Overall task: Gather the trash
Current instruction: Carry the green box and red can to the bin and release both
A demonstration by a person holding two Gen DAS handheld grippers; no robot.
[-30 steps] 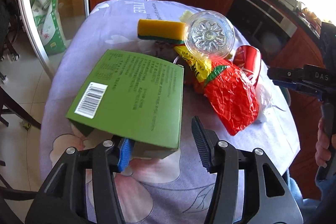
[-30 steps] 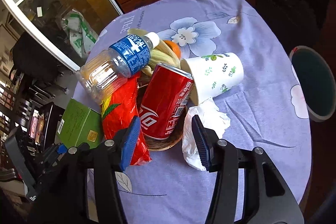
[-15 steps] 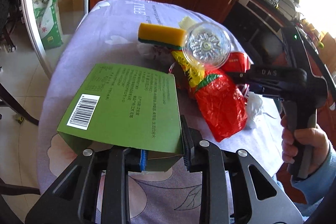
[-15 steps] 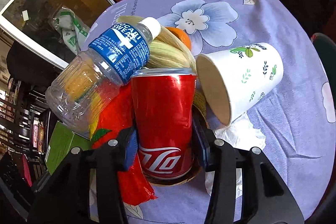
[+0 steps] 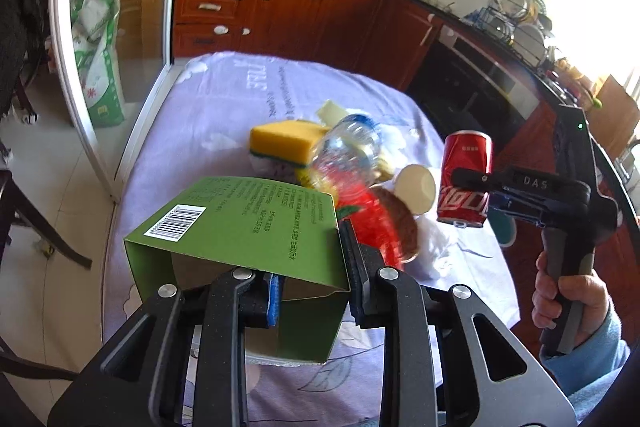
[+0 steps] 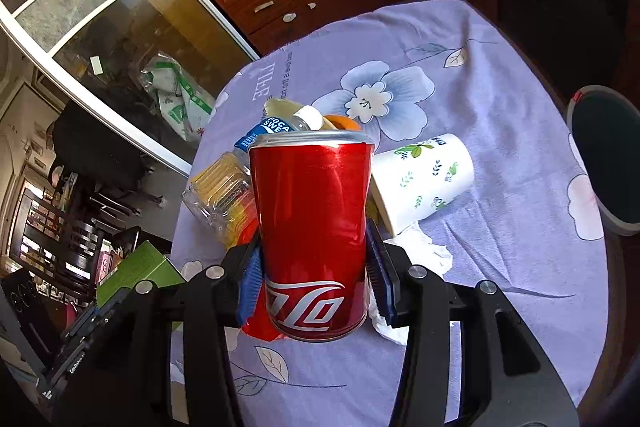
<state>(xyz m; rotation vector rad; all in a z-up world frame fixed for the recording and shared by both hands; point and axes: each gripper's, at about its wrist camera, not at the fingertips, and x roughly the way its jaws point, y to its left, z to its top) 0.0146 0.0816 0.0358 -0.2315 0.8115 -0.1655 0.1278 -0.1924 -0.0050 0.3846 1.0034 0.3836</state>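
My left gripper (image 5: 310,267) is shut on the wall of an open green carton (image 5: 240,227), lifted clear of the purple tablecloth; one finger sits inside the carton. My right gripper (image 6: 314,267) is shut on a red cola can (image 6: 312,223), held upright above the table; the can (image 5: 466,179) and that gripper (image 5: 472,187) also show at the right of the left wrist view. On the cloth lies a pile: a clear plastic bottle (image 6: 236,183), a red wrapper (image 5: 372,219), a white paper cup (image 6: 424,179), a crumpled tissue (image 6: 424,251) and a yellow sponge (image 5: 284,143).
A round bin (image 6: 608,155) with a dark liner stands on the floor past the table's right edge. Wooden cabinets (image 5: 288,11) and a glass door (image 5: 116,39) line the far side. A hand (image 5: 568,303) in a blue sleeve holds the right gripper's grip.
The left gripper closed on the green carton and raised it off the table. The right gripper closed on the cola can and lifted it out of the pile.
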